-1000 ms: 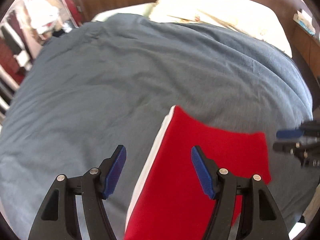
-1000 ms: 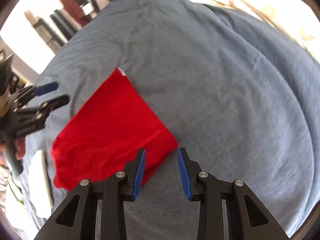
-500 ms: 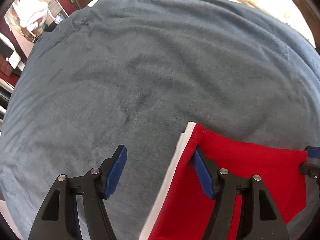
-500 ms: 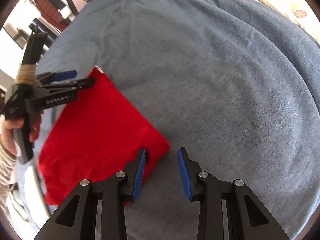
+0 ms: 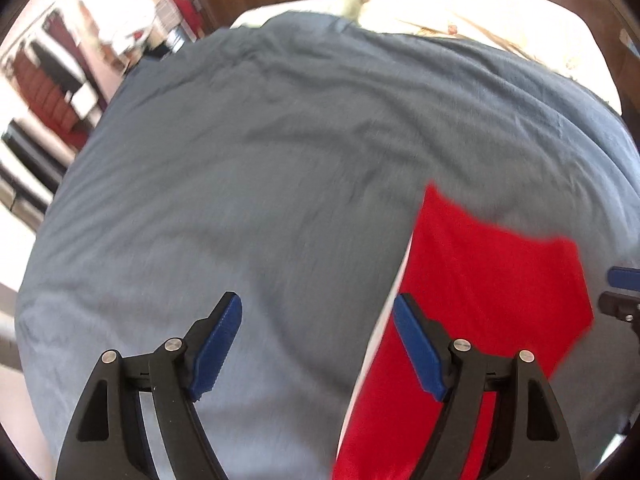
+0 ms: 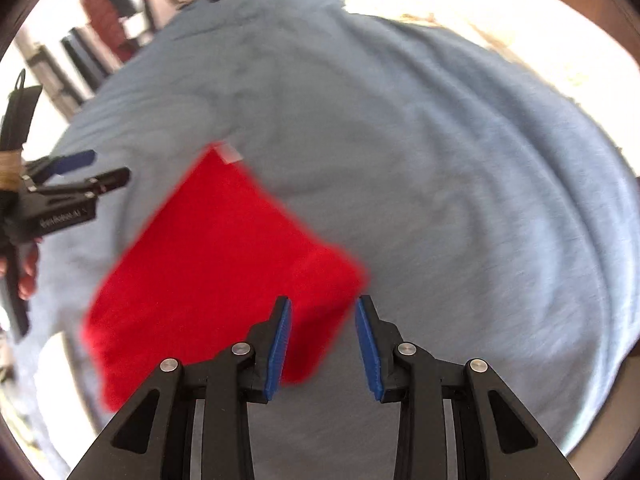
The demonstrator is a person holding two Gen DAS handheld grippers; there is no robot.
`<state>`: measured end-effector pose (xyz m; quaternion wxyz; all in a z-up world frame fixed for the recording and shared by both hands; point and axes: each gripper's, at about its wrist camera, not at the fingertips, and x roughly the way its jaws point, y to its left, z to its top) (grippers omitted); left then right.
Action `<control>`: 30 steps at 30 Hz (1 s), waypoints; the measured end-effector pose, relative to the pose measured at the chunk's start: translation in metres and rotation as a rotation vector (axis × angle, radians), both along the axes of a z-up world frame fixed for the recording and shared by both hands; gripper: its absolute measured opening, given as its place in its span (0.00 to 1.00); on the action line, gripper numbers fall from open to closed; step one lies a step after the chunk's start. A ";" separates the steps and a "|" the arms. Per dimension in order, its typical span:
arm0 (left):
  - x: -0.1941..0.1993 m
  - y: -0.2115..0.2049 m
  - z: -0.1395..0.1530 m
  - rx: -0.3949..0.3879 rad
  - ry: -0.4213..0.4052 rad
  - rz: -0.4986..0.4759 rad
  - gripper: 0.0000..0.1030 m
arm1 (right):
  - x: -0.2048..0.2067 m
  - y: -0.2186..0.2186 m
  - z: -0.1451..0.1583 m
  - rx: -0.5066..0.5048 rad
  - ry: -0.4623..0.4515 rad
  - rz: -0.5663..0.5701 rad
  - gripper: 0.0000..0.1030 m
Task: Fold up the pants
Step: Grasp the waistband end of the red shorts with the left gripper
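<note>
Basically folded red pants [image 6: 224, 280] lie flat on the grey-blue duvet [image 6: 460, 184] of the bed, lower left of centre in the right wrist view, white stripe along one edge. Right gripper [image 6: 322, 342] jaws released, empty, over the pants' near corner. Left gripper [image 5: 316, 348] jaws spread wide, empty, beside the stripe edge. Cream pillow [image 5: 480, 4] at top of frame.

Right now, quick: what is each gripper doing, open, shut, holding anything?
Left gripper: open, holding nothing, beside the red pants.
Right gripper: open, holding nothing, above the pants' corner.
</note>
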<state>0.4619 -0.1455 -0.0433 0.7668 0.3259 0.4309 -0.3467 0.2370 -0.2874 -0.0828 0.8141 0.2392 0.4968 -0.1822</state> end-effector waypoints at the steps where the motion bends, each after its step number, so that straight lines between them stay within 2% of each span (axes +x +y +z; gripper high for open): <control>1: -0.003 0.017 0.002 0.004 0.019 0.014 0.75 | 0.003 0.011 0.002 0.032 -0.016 0.033 0.33; 5: -0.019 0.071 0.001 0.001 0.106 0.039 0.75 | 0.017 0.057 0.005 0.159 -0.068 0.146 0.33; 11: -0.026 0.103 -0.021 -0.058 0.301 -0.004 0.66 | 0.025 0.113 -0.004 0.343 -0.120 0.199 0.33; 16: -0.025 0.110 -0.049 -0.078 0.423 -0.056 0.57 | 0.033 0.147 -0.023 0.449 -0.127 0.167 0.33; 22: -0.016 0.120 -0.083 -0.111 0.574 0.010 0.55 | 0.040 0.166 -0.054 0.547 -0.079 0.082 0.33; 27: -0.011 0.118 -0.101 -0.134 0.644 0.042 0.54 | 0.043 0.169 -0.073 0.597 -0.070 0.015 0.33; 30: -0.007 0.117 -0.109 -0.141 0.682 0.052 0.47 | 0.046 0.171 -0.083 0.624 -0.058 -0.001 0.33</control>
